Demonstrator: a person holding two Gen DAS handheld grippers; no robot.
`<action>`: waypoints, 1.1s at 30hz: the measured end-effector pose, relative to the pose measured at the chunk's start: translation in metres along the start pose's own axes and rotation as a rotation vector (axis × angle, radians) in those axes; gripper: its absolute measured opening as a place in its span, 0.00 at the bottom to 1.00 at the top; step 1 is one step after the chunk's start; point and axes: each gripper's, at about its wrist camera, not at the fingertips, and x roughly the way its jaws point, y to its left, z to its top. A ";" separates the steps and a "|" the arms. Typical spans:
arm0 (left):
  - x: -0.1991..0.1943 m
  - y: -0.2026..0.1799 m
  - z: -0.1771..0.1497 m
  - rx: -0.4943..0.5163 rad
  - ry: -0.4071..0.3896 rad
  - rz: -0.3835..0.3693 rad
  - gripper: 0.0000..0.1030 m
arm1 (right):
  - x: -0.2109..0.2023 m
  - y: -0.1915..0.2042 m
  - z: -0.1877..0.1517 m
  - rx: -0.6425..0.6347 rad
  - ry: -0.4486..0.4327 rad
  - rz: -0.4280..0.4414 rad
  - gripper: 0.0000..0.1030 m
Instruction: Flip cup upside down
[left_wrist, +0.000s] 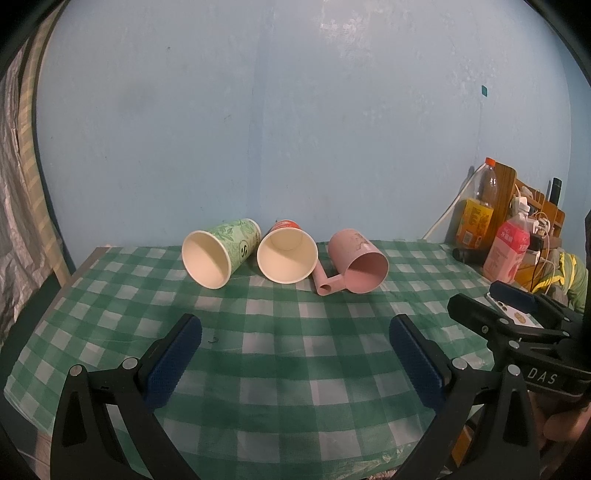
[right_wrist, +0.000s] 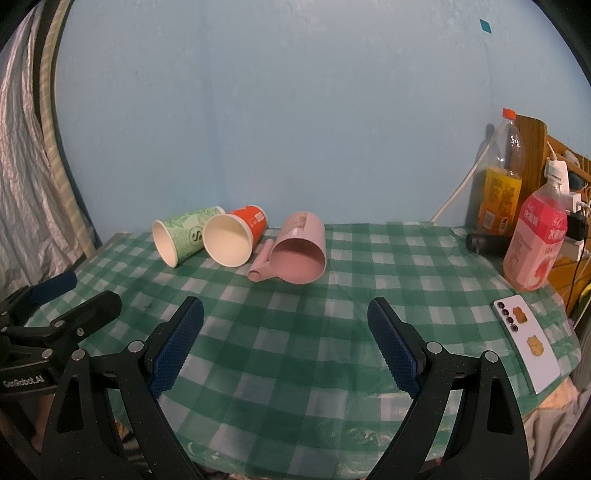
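Observation:
Three cups lie on their sides near the table's far edge, mouths toward me: a green paper cup (left_wrist: 221, 254) (right_wrist: 181, 238), a red paper cup (left_wrist: 287, 254) (right_wrist: 236, 236), and a pink plastic mug with a handle (left_wrist: 358, 260) (right_wrist: 301, 253). My left gripper (left_wrist: 295, 328) is open and empty, hovering over the tablecloth well short of the cups. My right gripper (right_wrist: 286, 314) is open and empty, also short of the cups. Each gripper shows in the other's view: the right one (left_wrist: 517, 310) and the left one (right_wrist: 70, 302).
A green checked cloth (left_wrist: 280, 354) covers the table. At the right stand an orange drink bottle (right_wrist: 500, 177), a pink drink bottle (right_wrist: 535, 236) and a dark cylinder (right_wrist: 484, 243). A white phone (right_wrist: 526, 341) lies near the right edge. A blue wall is behind.

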 end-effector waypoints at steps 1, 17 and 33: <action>0.000 0.000 0.000 0.000 0.000 0.000 0.99 | 0.000 0.000 0.000 -0.001 0.000 0.000 0.87; 0.010 0.000 -0.003 -0.034 0.043 -0.016 0.99 | 0.004 -0.002 -0.004 0.006 0.014 0.001 0.87; 0.053 -0.018 0.046 -0.044 0.191 -0.068 0.99 | 0.014 -0.053 0.033 0.084 0.031 0.003 0.87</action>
